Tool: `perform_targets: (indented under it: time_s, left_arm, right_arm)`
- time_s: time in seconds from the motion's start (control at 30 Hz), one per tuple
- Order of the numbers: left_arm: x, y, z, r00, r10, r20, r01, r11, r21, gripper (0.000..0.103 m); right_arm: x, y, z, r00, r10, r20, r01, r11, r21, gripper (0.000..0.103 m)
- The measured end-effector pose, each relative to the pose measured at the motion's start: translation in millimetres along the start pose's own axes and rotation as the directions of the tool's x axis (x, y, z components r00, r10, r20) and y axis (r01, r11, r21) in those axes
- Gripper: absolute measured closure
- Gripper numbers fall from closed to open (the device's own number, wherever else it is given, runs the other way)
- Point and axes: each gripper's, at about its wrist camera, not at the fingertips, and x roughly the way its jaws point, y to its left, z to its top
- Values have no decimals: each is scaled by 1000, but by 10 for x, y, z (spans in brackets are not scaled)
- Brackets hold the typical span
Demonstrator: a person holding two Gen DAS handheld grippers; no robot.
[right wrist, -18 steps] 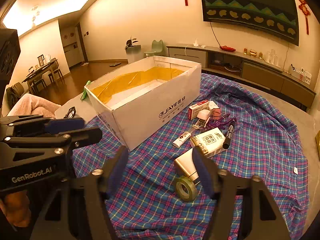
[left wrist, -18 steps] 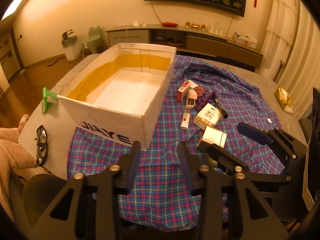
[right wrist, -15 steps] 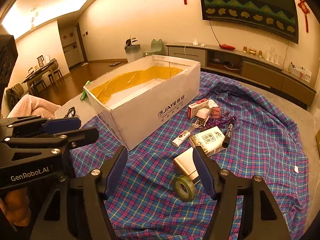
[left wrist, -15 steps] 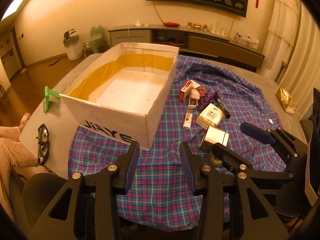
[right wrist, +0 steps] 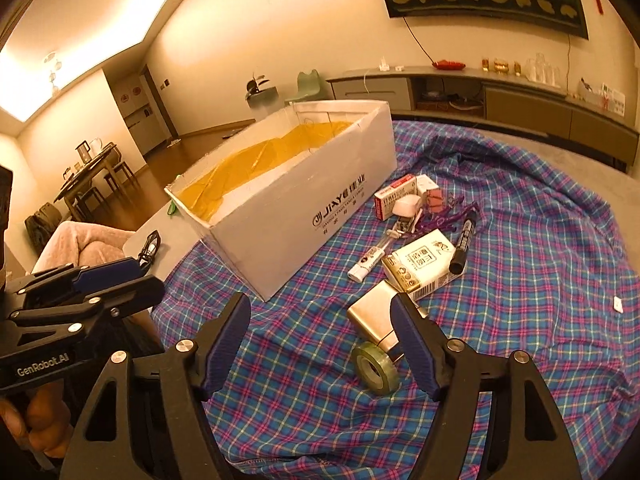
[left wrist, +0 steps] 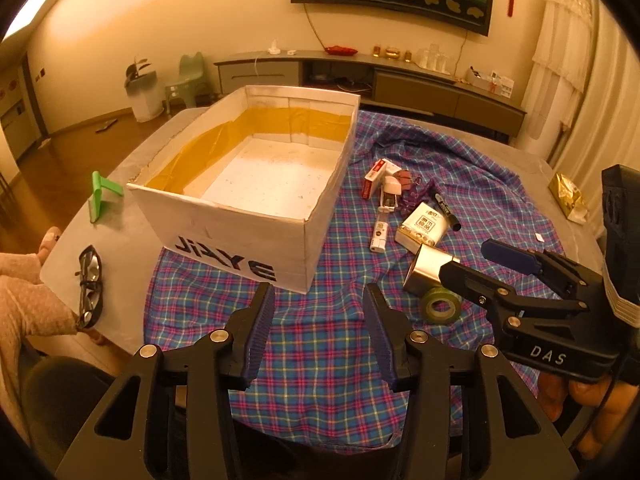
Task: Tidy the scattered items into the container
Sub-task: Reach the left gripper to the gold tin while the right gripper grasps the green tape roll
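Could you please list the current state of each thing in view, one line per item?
Cardboard box: open-topped, empty.
Left gripper: open, holding nothing.
Right gripper: open wide, holding nothing.
Green tape roll: lying on the cloth, untouched.
Metallic box: on its side beside the tape.
Black marker: capped, lying flat.
Plaid cloth: spread out, wrinkled.
Glasses: folded on the table.

Warm amber light tints both views. A recessed ceiling light strip [right wrist: 60, 68] glares overexposed at upper left. The fisheye lens bends walls and the sideboard [left wrist: 360, 76], with black vignetting at the corners. Focus is sharp; soft shadows fall beneath the cardboard box [left wrist: 240, 232].
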Motion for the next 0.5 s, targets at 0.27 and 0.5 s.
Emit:
perform_targets:
  time_s: [0.27, 0.5]
  left_arm:
    - [265, 79, -15, 999, -45, -27, 44, 999, -23, 54]
    - [485, 80, -48, 996, -71, -59, 69, 997, -35, 54]
  right_arm:
    - [94, -90, -89, 999, -19, -33, 20, 1000, 23, 30]
    - [69, -213, -201, 997, -49, -60, 50, 998, 27, 30]
